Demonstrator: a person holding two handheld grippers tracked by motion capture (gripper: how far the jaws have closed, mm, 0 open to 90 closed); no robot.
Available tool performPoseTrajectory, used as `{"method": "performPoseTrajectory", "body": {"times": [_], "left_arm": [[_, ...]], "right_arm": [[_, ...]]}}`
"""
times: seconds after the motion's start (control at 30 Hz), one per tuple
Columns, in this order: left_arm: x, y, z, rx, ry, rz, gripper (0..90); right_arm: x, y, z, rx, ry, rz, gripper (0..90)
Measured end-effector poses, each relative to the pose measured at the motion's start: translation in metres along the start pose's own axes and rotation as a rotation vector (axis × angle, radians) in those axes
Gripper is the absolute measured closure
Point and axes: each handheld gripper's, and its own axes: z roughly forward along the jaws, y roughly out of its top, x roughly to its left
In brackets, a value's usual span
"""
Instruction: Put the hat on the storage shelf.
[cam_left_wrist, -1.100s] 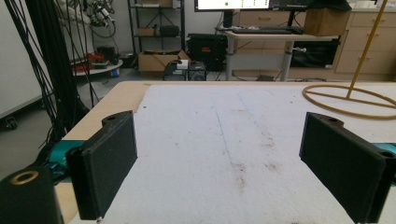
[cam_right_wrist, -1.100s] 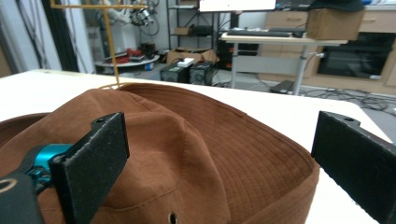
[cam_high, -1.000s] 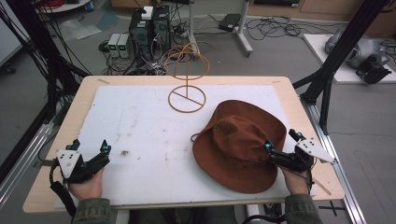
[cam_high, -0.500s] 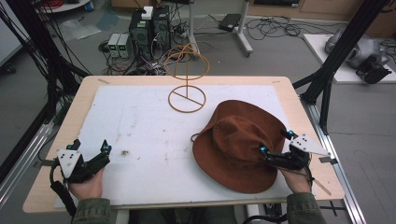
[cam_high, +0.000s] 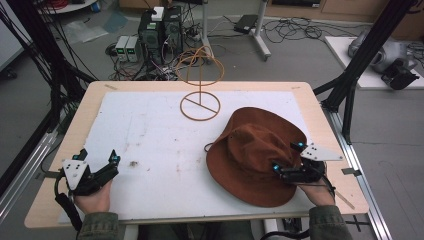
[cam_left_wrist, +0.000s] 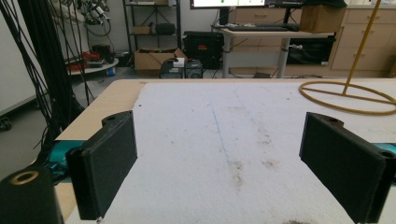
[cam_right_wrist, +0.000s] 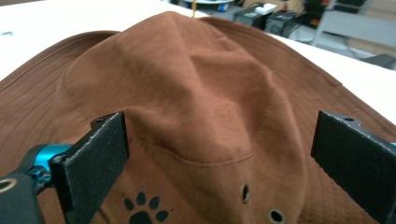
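Cables and equipment crowd the floor behind the worktop (cam_high: 320, 107), whose white mat carries a brown hat (cam_high: 255, 145) toward its right side and a wire hat stand (cam_high: 200, 102) at the far middle. From the high view, the right tongs (cam_high: 286, 156) hover over the hat's near brim, jaws apart; closing too shallow would likely pinch only loose cloth, and the hat could sag or slip out on lifting. The left tongs (cam_high: 98, 156) sit idle and spread wide near the mat's left edge. Left gripper view: both jaws apart over bare mat, stand base (cam_left_wrist: 348, 95) far right. Right gripper view: jaws straddle the soft crown (cam_right_wrist: 196, 93) without touching; fabric may bunch unevenly.
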Motion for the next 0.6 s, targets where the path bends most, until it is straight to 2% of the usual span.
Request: {"method": "performPoseTrajectory", "body": {"times": [0.13, 0.47, 0.5, 0.57, 0.6], "left_arm": [[0.001, 0.000, 0.000, 0.003, 0.001, 0.003, 11.4], [0.000, 0.000, 0.001, 0.003, -0.005, 0.000, 11.4], [-0.001, 0.000, 0.001, 0.003, -0.005, 0.002, 11.4], [-0.001, 0.000, 0.001, 0.004, -0.007, 0.003, 11.4], [-0.001, 0.000, 0.001, 0.004, -0.008, 0.003, 11.4]], "right_arm": [[-0.001, -0.002, 0.000, 0.011, 0.019, -0.010, 4.8], [-0.012, -0.008, -0.002, 0.054, 0.029, -0.004, 6.9], [-0.011, -0.008, -0.001, 0.060, 0.031, -0.004, 7.6], [-0.011, -0.008, -0.001, 0.071, 0.061, -0.013, 15.2], [-0.011, -0.007, 0.000, 0.078, 0.060, -0.017, 15.1]]}}
